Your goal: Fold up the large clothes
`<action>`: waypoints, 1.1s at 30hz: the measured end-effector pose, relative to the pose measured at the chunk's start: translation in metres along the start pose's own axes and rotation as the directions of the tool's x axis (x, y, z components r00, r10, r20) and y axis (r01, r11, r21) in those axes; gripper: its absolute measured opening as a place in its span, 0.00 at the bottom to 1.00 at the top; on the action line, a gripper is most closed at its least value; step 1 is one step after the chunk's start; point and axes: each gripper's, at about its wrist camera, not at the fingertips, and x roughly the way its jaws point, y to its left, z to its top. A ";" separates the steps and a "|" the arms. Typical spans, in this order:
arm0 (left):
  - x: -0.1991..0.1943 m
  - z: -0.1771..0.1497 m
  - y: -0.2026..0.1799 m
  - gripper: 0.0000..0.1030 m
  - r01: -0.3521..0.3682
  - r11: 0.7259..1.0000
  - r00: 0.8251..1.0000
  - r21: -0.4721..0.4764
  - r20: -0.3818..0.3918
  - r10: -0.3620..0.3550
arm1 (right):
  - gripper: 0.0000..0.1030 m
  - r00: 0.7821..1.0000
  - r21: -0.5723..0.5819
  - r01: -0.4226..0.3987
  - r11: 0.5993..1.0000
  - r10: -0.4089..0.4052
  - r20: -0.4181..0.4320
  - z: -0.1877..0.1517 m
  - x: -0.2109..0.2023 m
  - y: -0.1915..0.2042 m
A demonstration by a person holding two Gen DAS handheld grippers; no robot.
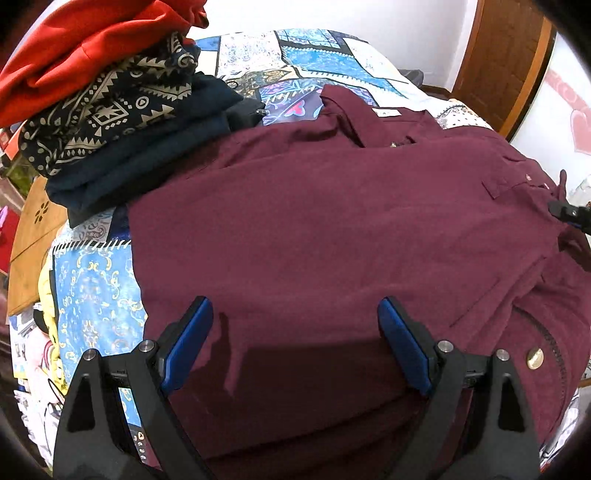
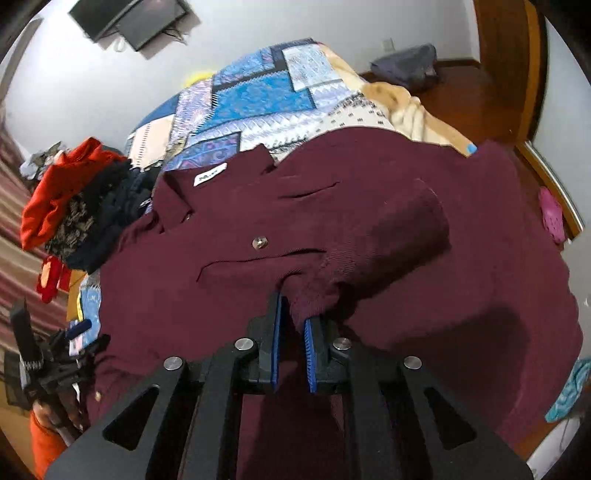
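One maroon jacket point(image 1: 332, 229), one patchwork bedspread point(image 1: 92, 295), one stack of three folded garments point(image 1: 122, 122), two grippers, left gripper point(image 1: 295, 347), right gripper point(image 2: 295, 325), one wall-mounted screen point(image 2: 129, 18).

The shirt point(image 1: 332, 229) lies spread on the bed point(image 1: 96, 295). Seen from the left wrist, the stack of folded clothes point(image 1: 110, 122) sits left of the shirt's collar point(image 1: 347, 114), overlapping the shirt's left edge.

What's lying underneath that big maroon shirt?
A blue patchwork quilt shows around the maroon shirt, which lies spread on it. Whatever sits under the shirt's middle is covered, so that cannot be seen.
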 end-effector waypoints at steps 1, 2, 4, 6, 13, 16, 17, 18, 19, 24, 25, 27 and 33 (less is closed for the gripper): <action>0.000 0.001 0.000 0.88 0.001 1.000 1.000 -0.004 -0.003 -0.001 | 0.20 1.000 -0.006 0.016 1.000 -0.016 -0.003 0.001 -0.004 0.003; -0.002 0.003 0.001 0.88 0.000 1.000 1.000 -0.006 -0.004 0.000 | 0.26 1.000 -0.010 0.023 1.000 -0.023 -0.005 0.001 -0.007 0.005; -0.008 0.007 -0.001 0.88 -0.003 1.000 1.000 -0.006 0.006 0.004 | 0.35 1.000 -0.016 0.018 1.000 -0.018 0.000 0.000 -0.012 -0.005; -0.015 0.013 -0.003 0.88 -0.008 1.000 1.000 -0.001 0.026 0.008 | 0.50 0.999 -0.018 0.020 1.000 -0.019 0.027 0.000 -0.025 -0.012; -0.046 0.046 -0.028 0.88 -0.006 1.000 0.990 0.027 0.141 0.002 | 0.55 0.986 0.096 0.043 0.994 -0.058 0.158 0.006 -0.076 -0.065; -0.059 0.059 -0.041 0.88 0.014 0.999 0.982 0.034 0.186 -0.020 | 0.60 0.975 0.199 0.059 0.978 -0.099 0.197 0.004 -0.092 -0.105; -0.063 0.064 -0.046 0.88 0.023 0.999 0.980 0.039 0.199 -0.031 | 0.60 0.972 0.247 0.070 0.966 -0.121 0.200 0.001 -0.095 -0.124; -0.065 0.068 -0.052 0.88 0.031 0.999 0.977 0.044 0.209 -0.040 | 0.60 0.971 0.282 0.075 0.957 -0.135 0.198 -0.001 -0.097 -0.136; -0.066 0.070 -0.055 0.88 0.036 0.998 0.976 0.049 0.214 -0.045 | 0.60 0.970 0.323 0.079 0.943 -0.147 0.193 -0.004 -0.099 -0.151; -0.064 0.078 -0.080 0.88 0.062 0.994 0.972 0.090 0.221 -0.080 | 0.61 0.978 0.529 0.052 0.847 -0.149 0.143 -0.035 -0.089 -0.225; -0.062 0.078 -0.085 0.88 0.063 0.993 0.973 0.100 0.214 -0.084 | 0.61 0.981 0.554 0.042 0.832 -0.140 0.135 -0.040 -0.086 -0.232; -0.056 0.078 -0.092 0.88 0.067 0.991 0.976 0.115 0.200 -0.089 | 0.61 0.988 0.610 0.010 0.792 -0.104 0.118 -0.054 -0.077 -0.250; -0.042 0.076 -0.103 0.88 0.076 0.990 0.982 0.122 0.164 -0.095 | 0.61 0.993 0.673 -0.093 0.734 0.016 0.119 -0.070 -0.049 -0.268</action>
